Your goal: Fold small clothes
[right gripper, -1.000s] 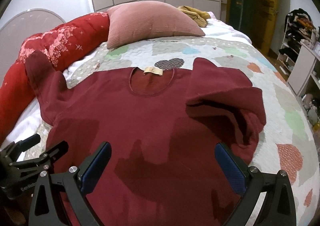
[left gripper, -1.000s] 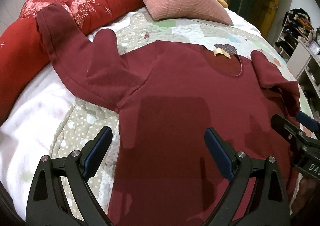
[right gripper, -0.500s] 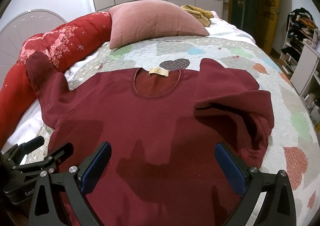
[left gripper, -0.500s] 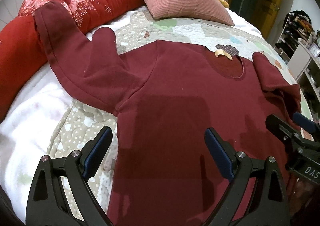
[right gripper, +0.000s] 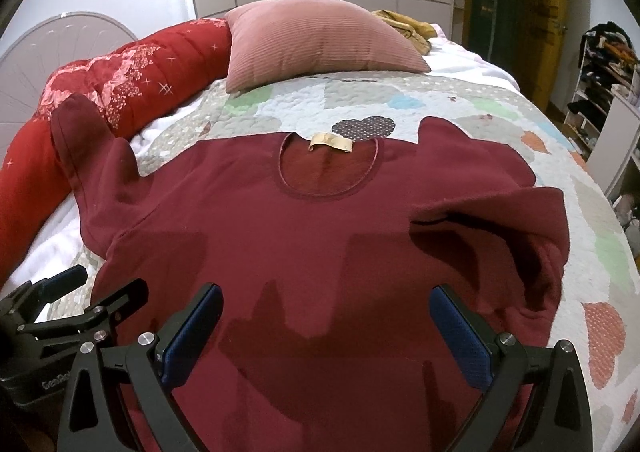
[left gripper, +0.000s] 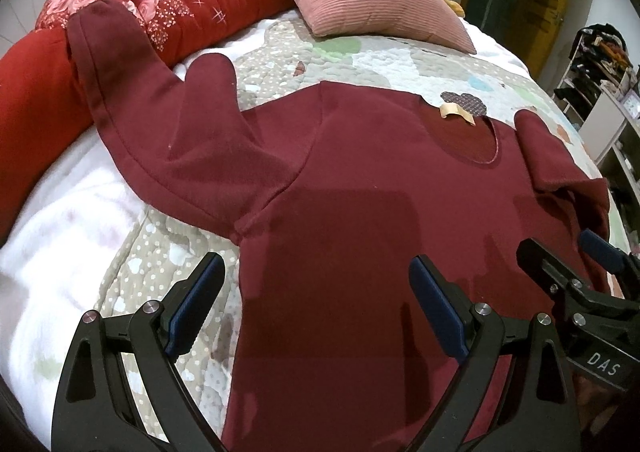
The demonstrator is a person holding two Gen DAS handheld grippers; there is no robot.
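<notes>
Sweater: one, dark red, spread flat with its front up on the quilt of the bed, neck opening away from the cameras.
Hem: cut off by the lower edge in both views, behind the claws.
Sleeves: two; the left sleeve stretches out from the sweater and its cuff lies up on the red bolster; the right sleeve is folded over onto the sweater's side, and its cuff cannot be made out.
Neck label: one, tan, inside the collar; its print is too small to read.
Left claw: wide, holding nothing, poised above the sweater's left edge below the armpit.
Right claw: wide, holding nothing, above the sweater's lower chest.
Pillow: one, pink, ribbed, beyond the sweater's collar.
Yellow cloth: beyond the pillow, partly hidden by it; what kind of thing it is cannot be told.
Shelves: far right of the sweater, at the frame edge, contents blurred.
</notes>
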